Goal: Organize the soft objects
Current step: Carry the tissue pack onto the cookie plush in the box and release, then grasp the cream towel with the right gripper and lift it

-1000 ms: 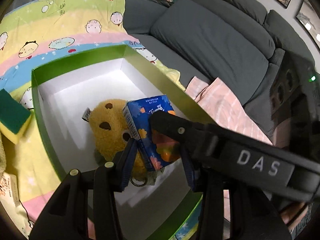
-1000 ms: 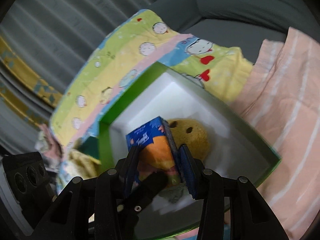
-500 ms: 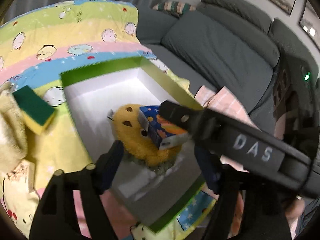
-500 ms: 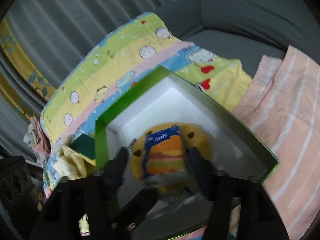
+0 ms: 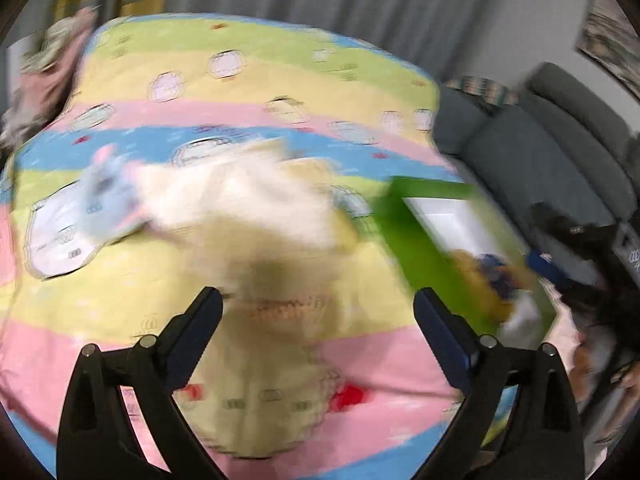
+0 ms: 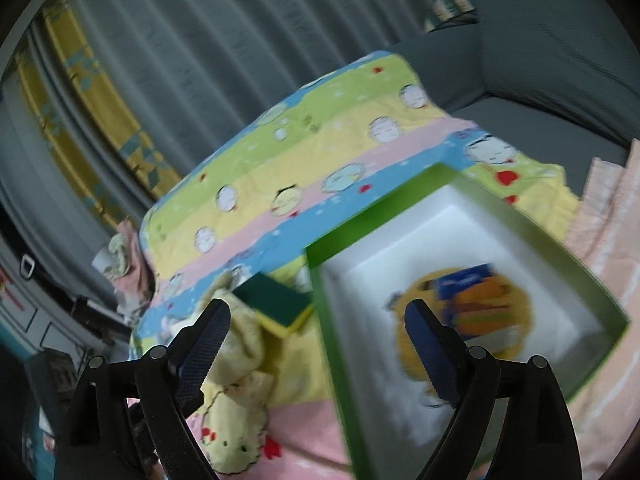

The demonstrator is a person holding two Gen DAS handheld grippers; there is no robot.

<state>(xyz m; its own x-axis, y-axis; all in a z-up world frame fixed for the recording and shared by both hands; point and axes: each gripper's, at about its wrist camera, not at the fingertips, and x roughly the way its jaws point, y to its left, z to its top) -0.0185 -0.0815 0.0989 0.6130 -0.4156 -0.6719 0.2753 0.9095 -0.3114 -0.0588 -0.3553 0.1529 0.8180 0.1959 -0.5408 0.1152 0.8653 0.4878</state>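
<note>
Both my tongs stand wide with nothing between the jaws; they have just been opening. The left gripper [image 5: 318,312] hangs over the striped blanket [image 5: 248,88], and the right gripper [image 6: 316,326] hangs over the near corner of the green box [image 6: 516,216].

Nearest my left jaws lies a pale yellow towel [image 5: 256,216], badly smeared in that view. I judge it the next thing to tidy, and the blur is my first worry: if I close on it while my view is this soft, I may pinch the blanket along with it and drag the bedding.

From the right wrist, the sponge [image 6: 276,300] sits just beside the box's outer wall, touching the towel. Lifting the towel carelessly could roll the sponge off or snag it.

Inside the box, the tissue pack [image 6: 476,300] rests on top of the plush toy [image 6: 460,320] rather than on the floor of the box. That perch looks unsteady to me; a nudge on the light box wall could tip the pack over.

Farther off, a small blue soft toy [image 5: 106,196] lies on the blanket, then crumpled cloth [image 5: 44,76] at the far left edge, near enough to slip off.
</note>
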